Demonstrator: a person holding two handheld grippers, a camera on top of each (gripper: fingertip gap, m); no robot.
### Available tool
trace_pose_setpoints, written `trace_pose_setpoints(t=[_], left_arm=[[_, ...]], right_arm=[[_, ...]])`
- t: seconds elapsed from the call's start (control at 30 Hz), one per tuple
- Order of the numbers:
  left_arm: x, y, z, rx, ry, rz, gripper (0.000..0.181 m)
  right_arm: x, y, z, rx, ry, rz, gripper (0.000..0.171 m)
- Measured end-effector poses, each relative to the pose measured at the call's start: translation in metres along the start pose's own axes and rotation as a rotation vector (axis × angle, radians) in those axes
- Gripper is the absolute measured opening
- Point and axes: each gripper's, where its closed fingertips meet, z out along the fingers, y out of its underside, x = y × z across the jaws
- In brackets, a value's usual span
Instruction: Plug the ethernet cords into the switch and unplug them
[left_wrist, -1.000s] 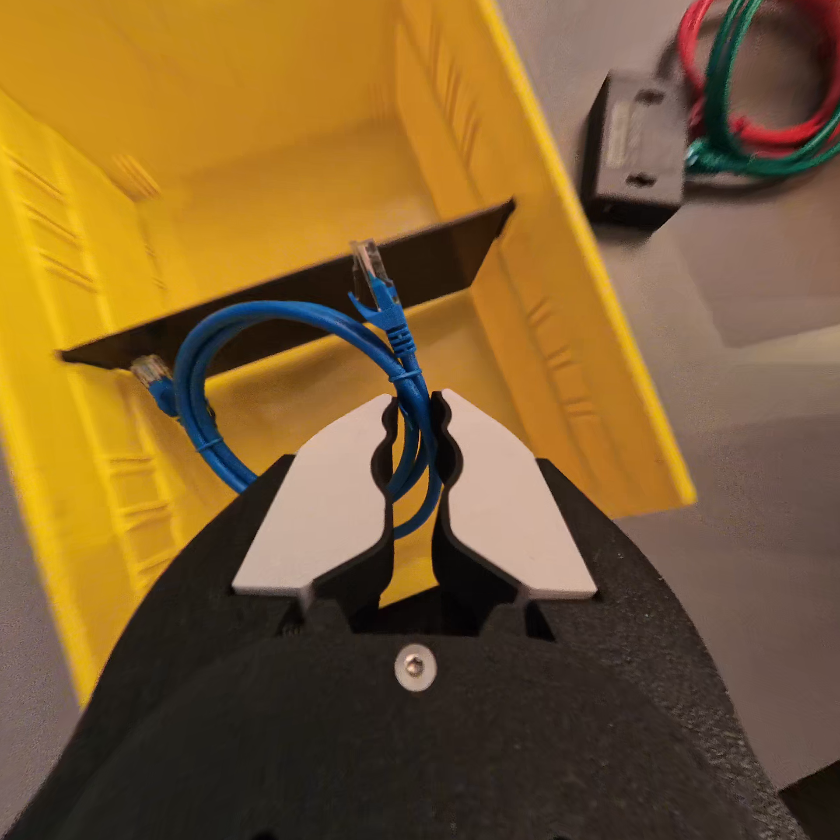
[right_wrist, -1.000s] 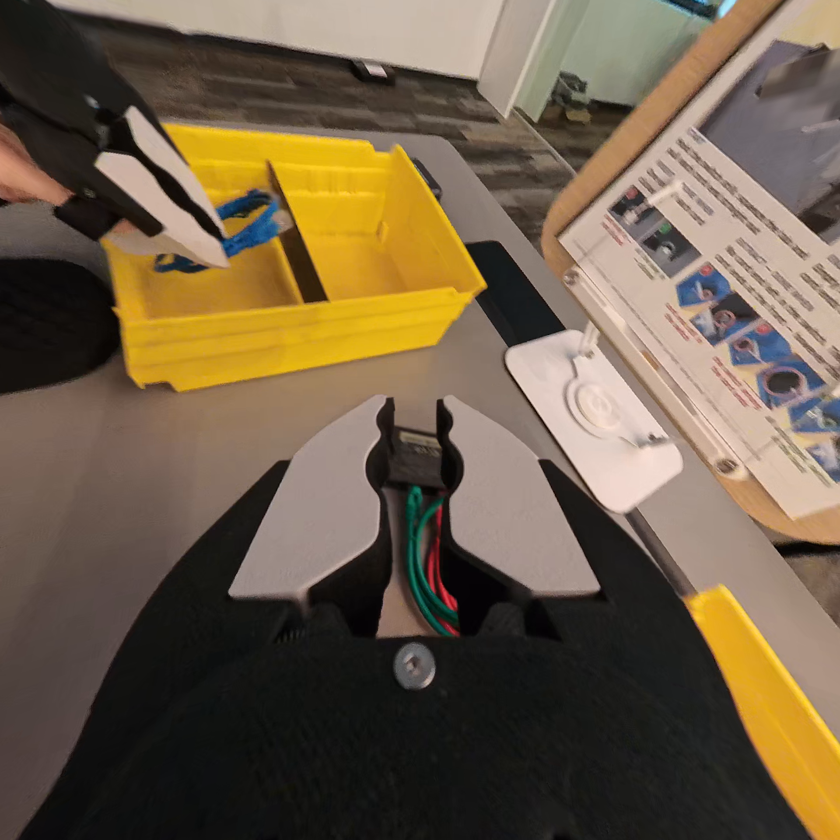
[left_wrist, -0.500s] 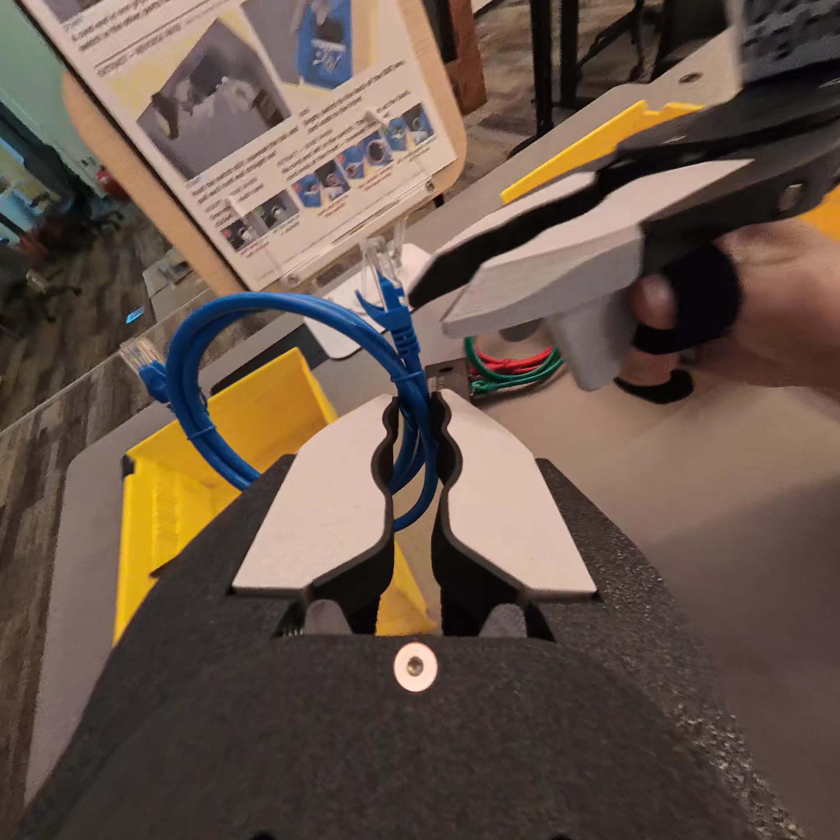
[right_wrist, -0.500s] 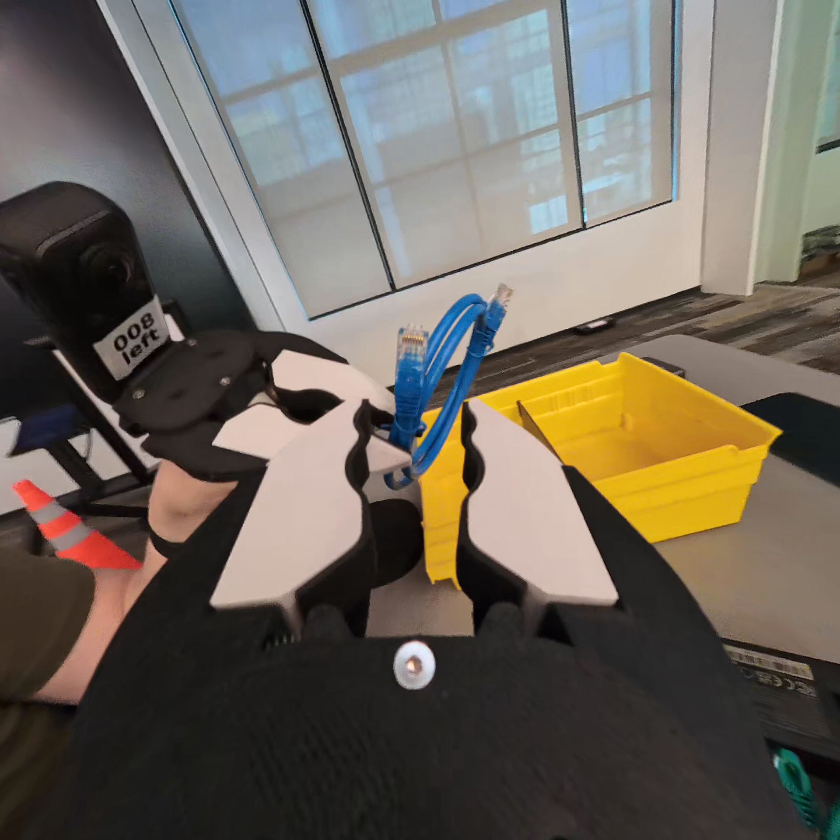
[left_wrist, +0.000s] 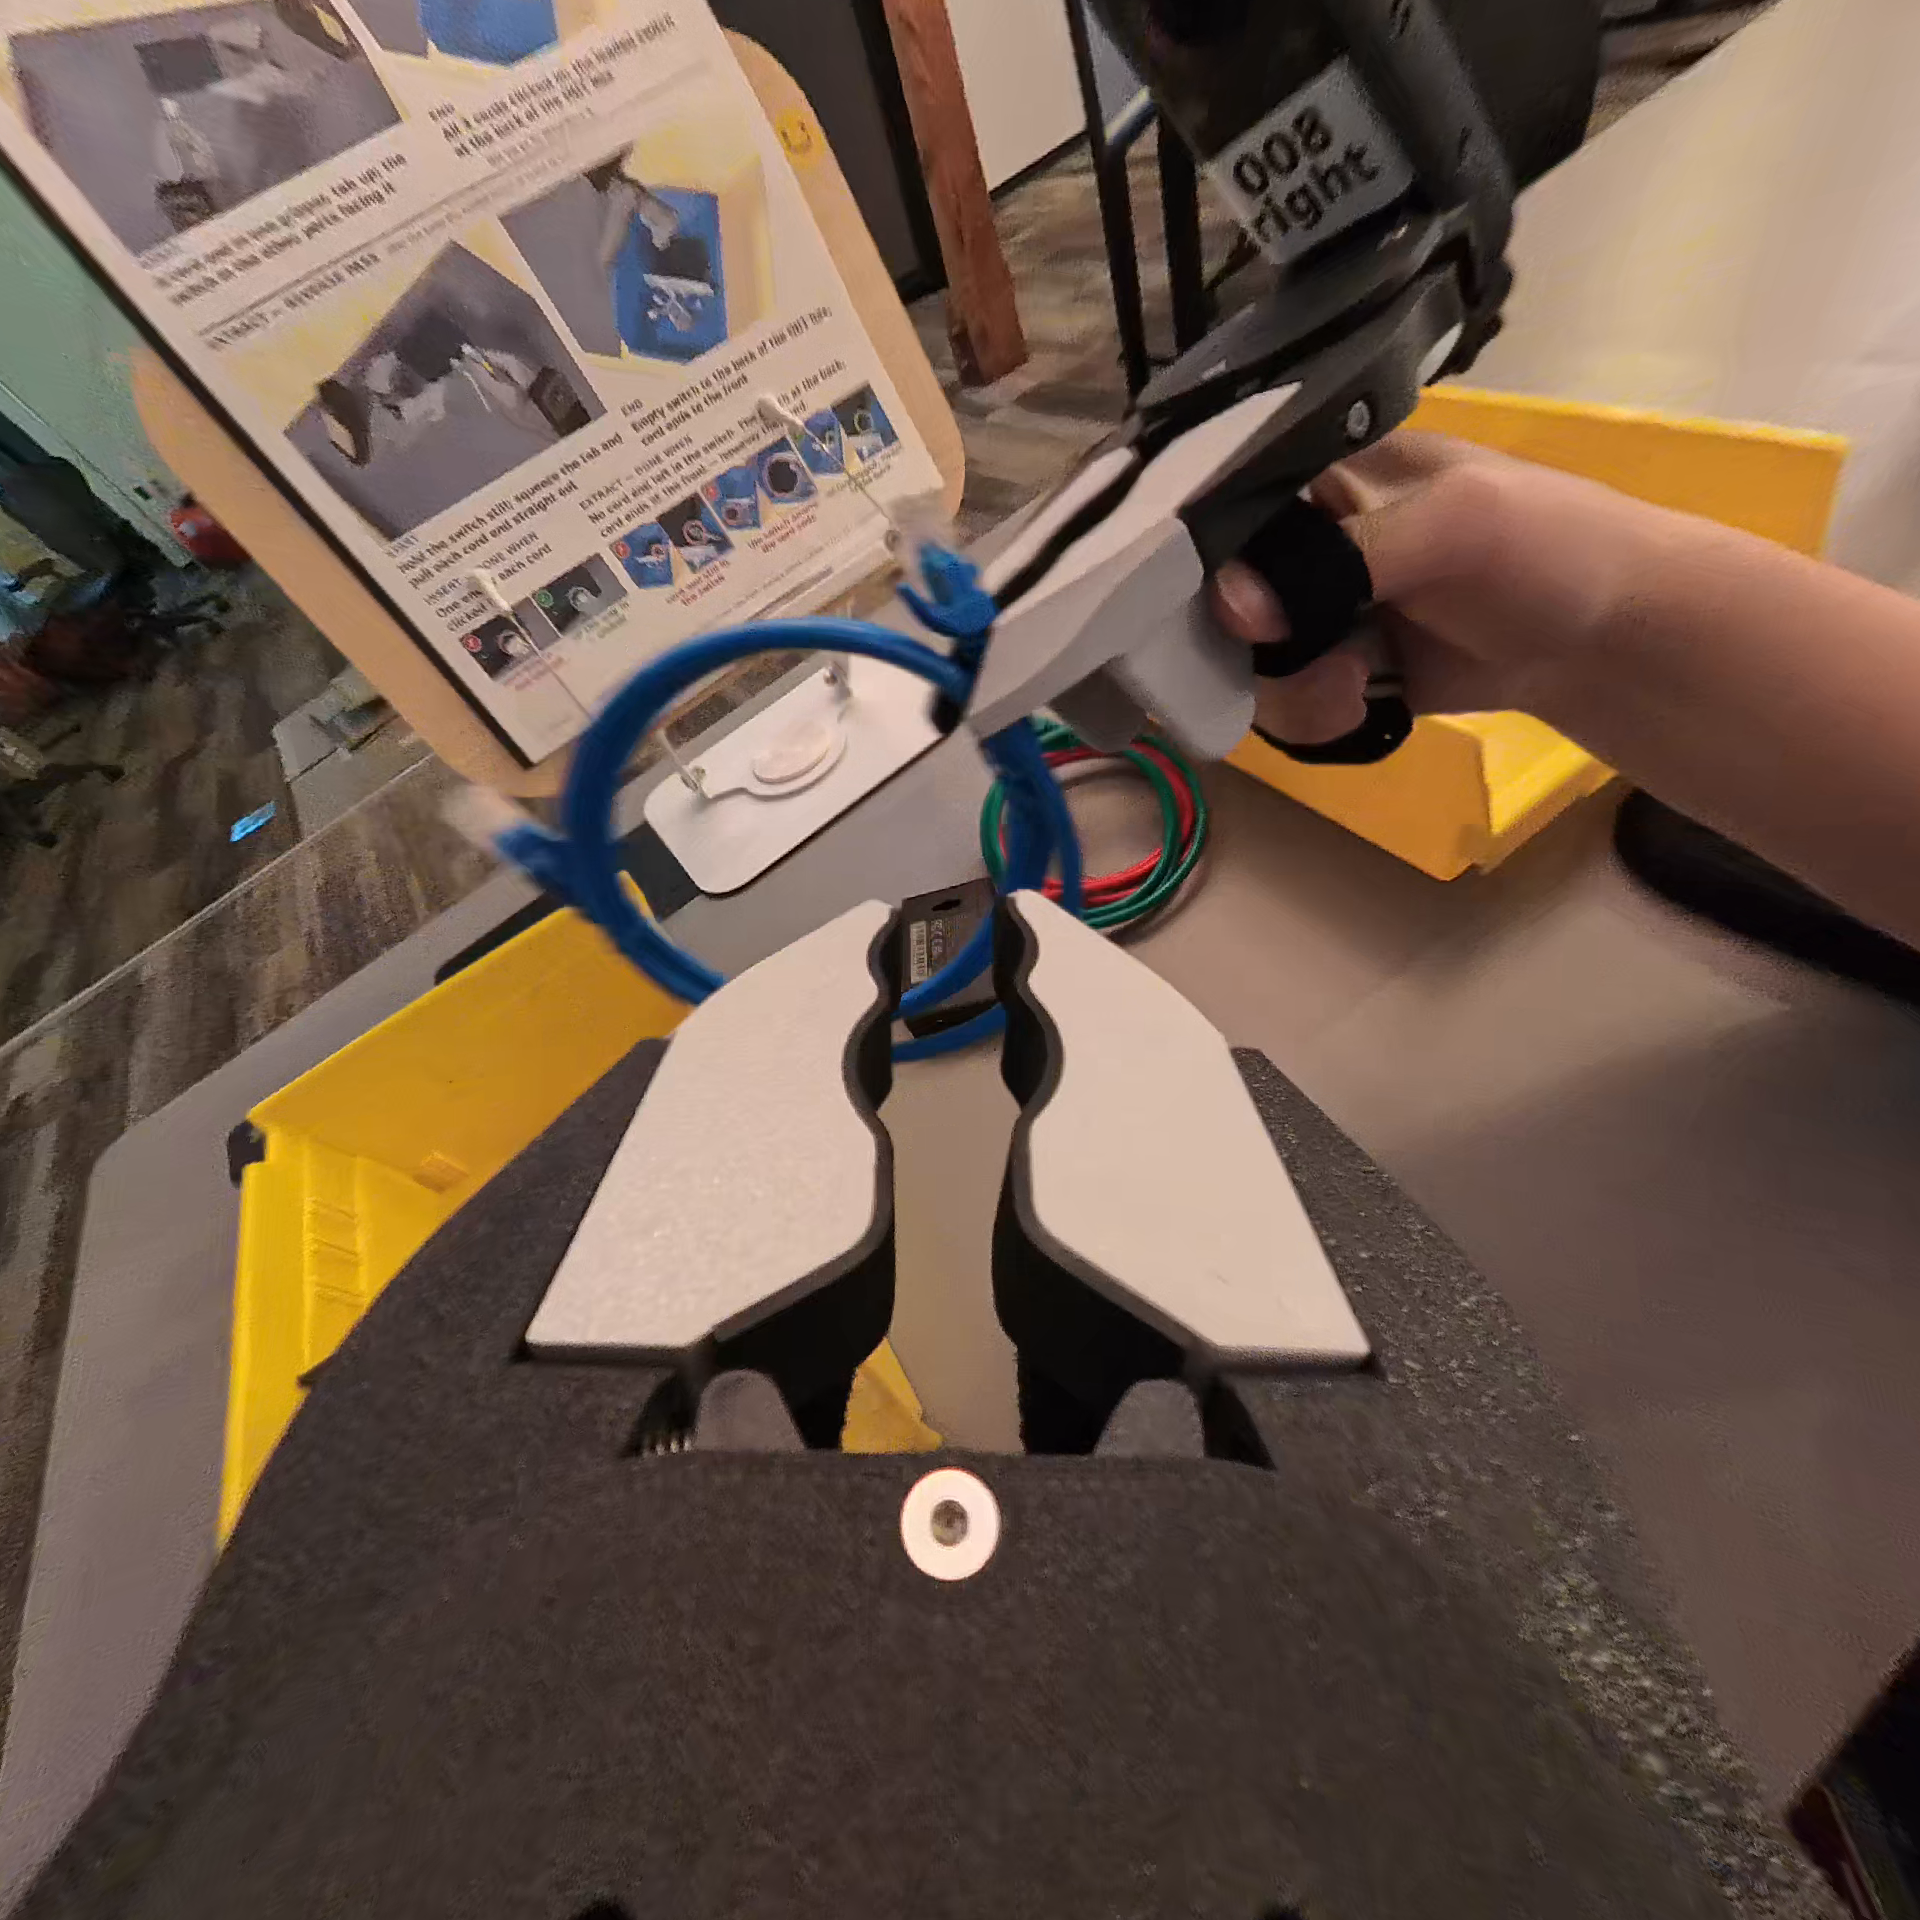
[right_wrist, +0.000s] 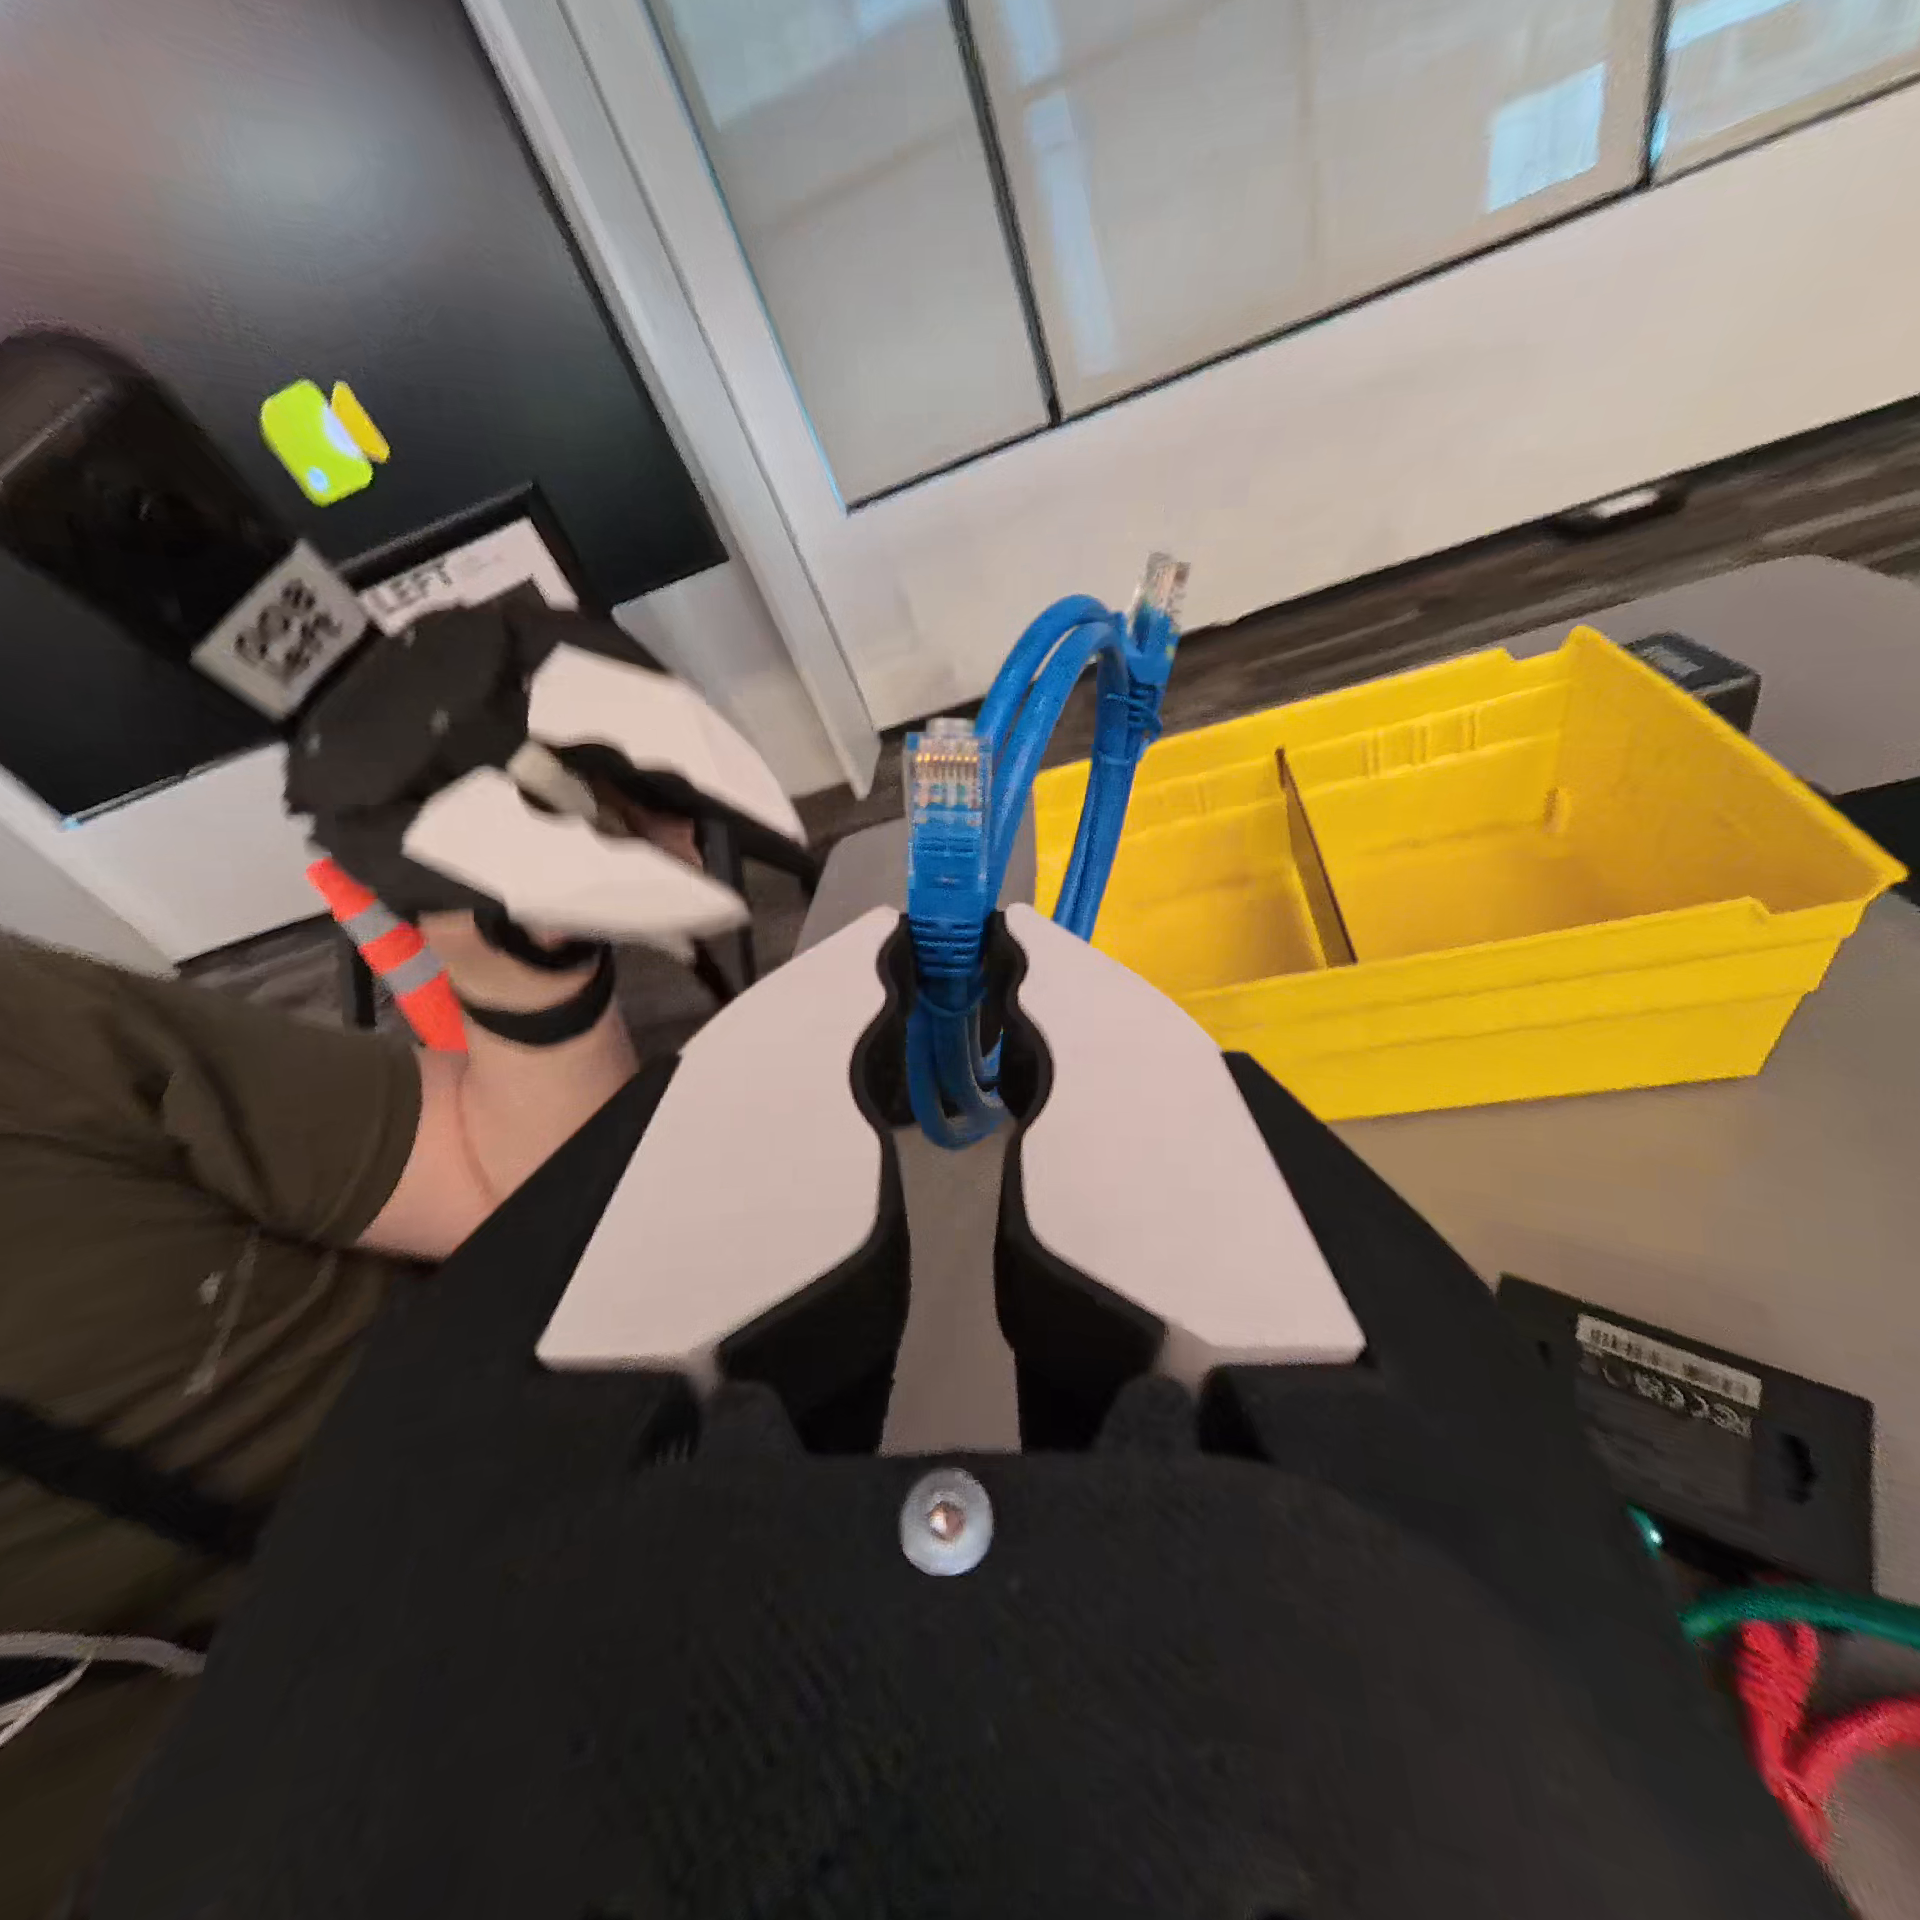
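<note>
My right gripper (right_wrist: 951, 920) is shut on the blue ethernet cord (right_wrist: 945, 862), gripping the boot just below one clear plug, with the coil standing up past the tips. The left wrist view shows it (left_wrist: 966, 696) holding the cord (left_wrist: 665, 707) in the air. My left gripper (left_wrist: 943, 914) is open and empty. In the right wrist view it (right_wrist: 769, 873) is off to the left, apart from the cord. The black switch (left_wrist: 940, 956) lies on the grey table beyond the left fingertips. It also shows in the right wrist view (right_wrist: 1683, 1423). Red and green cords (left_wrist: 1132, 831) are coiled behind it.
A yellow divided bin (right_wrist: 1455, 935) stands on the table behind the cord, and it is low on the left in the left wrist view (left_wrist: 416, 1091). A second yellow bin (left_wrist: 1507, 790) is at the right. An instruction board (left_wrist: 468, 364) on a white base (left_wrist: 779, 790) stands at the back. The left gripper's tips are roughly 6 cm from the right gripper's.
The left gripper lifted the blue cord out of the bin. The right gripper left the switch, opened and shut on the cord's plug end. The left gripper let go and drew away.
</note>
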Motion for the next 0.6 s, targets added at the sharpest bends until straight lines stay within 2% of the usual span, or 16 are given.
trace_pose_setpoints(t=[0.1, 0.23, 0.3, 0.37, 0.43, 0.5, 0.6], left_arm=[[-0.021, -0.016, -0.037, 0.066, 0.007, -0.024, 0.018], [-0.050, -0.048, -0.066, 0.229, 0.027, 0.060, 0.013], [-0.044, -0.057, -0.064, 0.283, 0.180, 0.086, 0.013], [-0.028, -0.062, -0.052, 0.314, 0.373, 0.058, 0.021], [-0.003, -0.062, -0.040, 0.347, 0.563, 0.092, 0.022], [0.021, -0.061, -0.029, 0.395, 0.684, 0.146, 0.031], [0.064, -0.056, -0.020, 0.418, 0.891, 0.207, 0.032]], right_arm=[[-0.014, 0.003, -0.016, -0.068, -0.153, 0.025, 0.013], [-0.059, 0.011, -0.039, -0.158, -0.512, 0.082, 0.013], [-0.078, 0.022, -0.048, -0.201, -0.648, 0.025, 0.013], [-0.096, 0.032, -0.053, -0.238, -0.766, -0.020, 0.013], [-0.113, 0.041, -0.057, -0.265, -0.883, -0.038, 0.013], [-0.127, 0.047, -0.060, -0.287, -0.981, -0.050, 0.013], [-0.142, 0.054, -0.064, -0.300, -1.100, -0.048, 0.013]])
